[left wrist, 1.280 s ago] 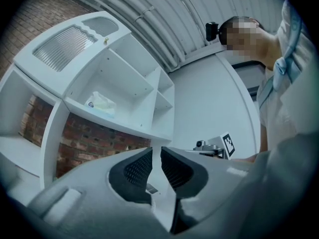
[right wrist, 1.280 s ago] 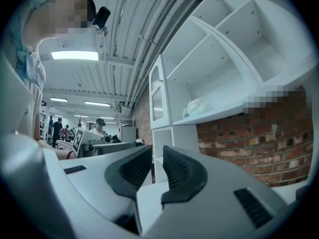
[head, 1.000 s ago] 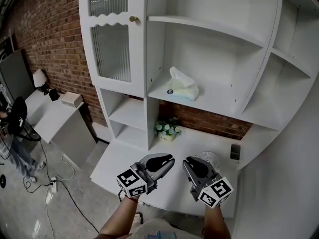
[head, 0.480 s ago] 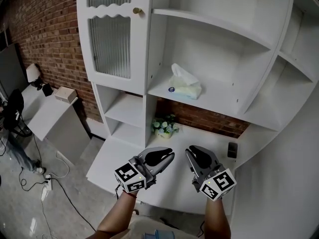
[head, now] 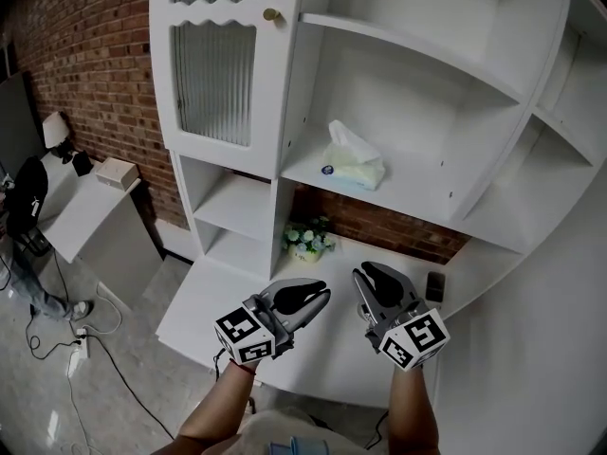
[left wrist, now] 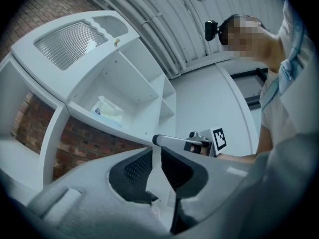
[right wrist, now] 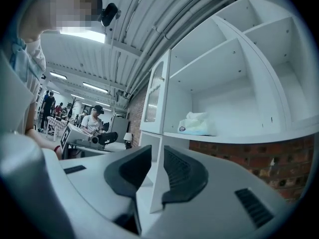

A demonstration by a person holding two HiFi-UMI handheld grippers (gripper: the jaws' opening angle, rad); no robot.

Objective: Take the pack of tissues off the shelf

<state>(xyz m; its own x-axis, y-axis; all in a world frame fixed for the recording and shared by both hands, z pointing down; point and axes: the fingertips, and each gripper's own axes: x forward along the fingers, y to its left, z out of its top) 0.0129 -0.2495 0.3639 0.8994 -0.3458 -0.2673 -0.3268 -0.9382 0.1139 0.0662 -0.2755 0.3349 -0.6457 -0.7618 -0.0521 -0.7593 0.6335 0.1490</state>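
Red brick wall (head: 76, 55) runs behind a tall white shelf unit (head: 294, 131), and we stand before its desk-level ledge (head: 213, 301) with 2 grippers held out side by side. We see the pack of tissues (head: 354, 164) lying on a shelf in the open central bay, towards its left side, with a white tissue sticking up from its top. It is well above and beyond both grippers, touched by neither. Our left gripper (head: 321, 295) hovers over the ledge, pointing towards the unit, its jaws a narrow slit apart with nothing held in them. Our right gripper (head: 364, 275) is just beside it, pointing the same way. Its jaws have just been opening a little and stand slightly apart, with nothing between them either. Below the tissues' shelf, a small pot of flowers (head: 308, 243) stands on the ledge against the brick, and a small dark object (head: 434, 286) lies further right. 1 ribbed glass door (head: 213, 74) with a brass knob (head: 270, 14) closes the upper left bay.
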